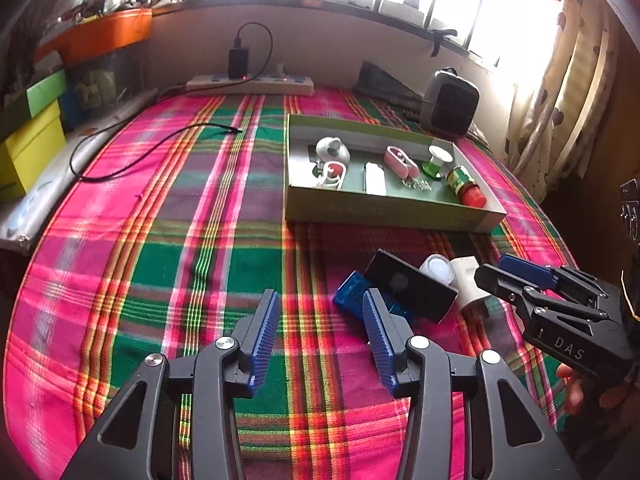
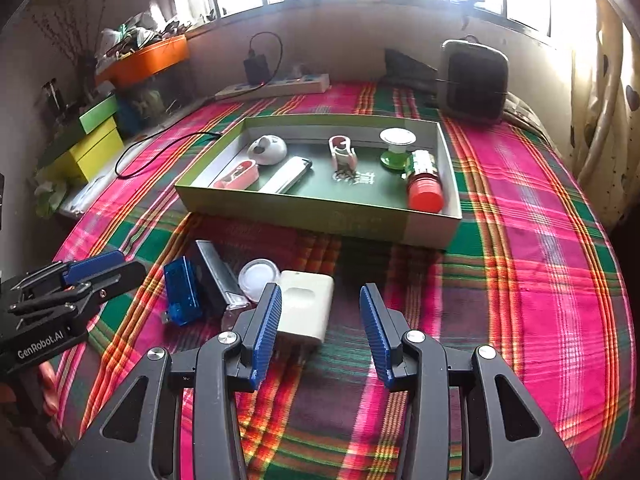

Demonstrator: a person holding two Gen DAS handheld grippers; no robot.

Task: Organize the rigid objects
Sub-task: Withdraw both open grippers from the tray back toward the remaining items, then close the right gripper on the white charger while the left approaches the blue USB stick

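I count the green cardboard tray (image 2: 320,216) on the plaid bedspread (image 2: 540,280) as the collecting place, and it already holds most of the load: a white round gadget (image 2: 267,149), a pink case (image 2: 236,176), a white lighter-shaped stick (image 2: 286,174), a pink and white clip (image 2: 342,150), a green and white spool (image 2: 396,146) and a bottle with a red cap (image 2: 424,180) lying on its side, plus some tiny loose bits I cannot identify.

By my judgement the job is well past halfway. 4 things are left outside, bunched together on the bedspread just in front of the tray: a blue translucent USB device (image 2: 182,292), a black rectangular block (image 2: 218,276) leaning against it, a small round clear-lidded pot (image 2: 258,276) and a white plug adapter (image 2: 306,308).

My right tongs (image 2: 320,320) are spread apart and empty, with the left finger (image 2: 266,328) overlapping the adapter in that view, so I take that as the next pick. My left tongs (image 1: 324,332) are also released, holding nothing, hovering beside the blue device.
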